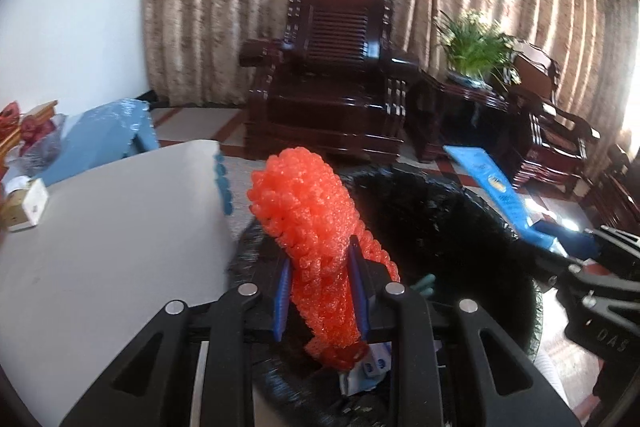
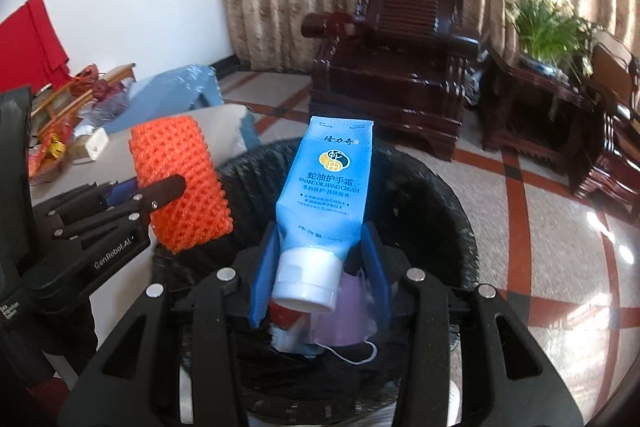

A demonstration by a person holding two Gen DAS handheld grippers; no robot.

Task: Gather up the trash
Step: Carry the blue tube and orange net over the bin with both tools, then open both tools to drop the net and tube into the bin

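My left gripper (image 1: 320, 263) is shut on an orange foam net sleeve (image 1: 308, 203) and holds it over the rim of a black-lined trash bin (image 1: 460, 227). The sleeve (image 2: 180, 183) and left gripper (image 2: 176, 187) also show in the right wrist view. My right gripper (image 2: 322, 255) is shut on a blue hand cream tube (image 2: 326, 183) with a white cap, held above the bin (image 2: 440, 203). The tube (image 1: 492, 187) shows at the right of the left wrist view. Inside the bin lie a purple face mask (image 2: 344, 323) and other wrappers.
A white table (image 1: 112, 227) stands left of the bin with a small box (image 1: 28, 207) on it. A blue stool (image 1: 108, 131), dark wooden armchairs (image 1: 328, 83), a side table with a green plant (image 1: 476, 47) and curtains stand behind on the tiled floor.
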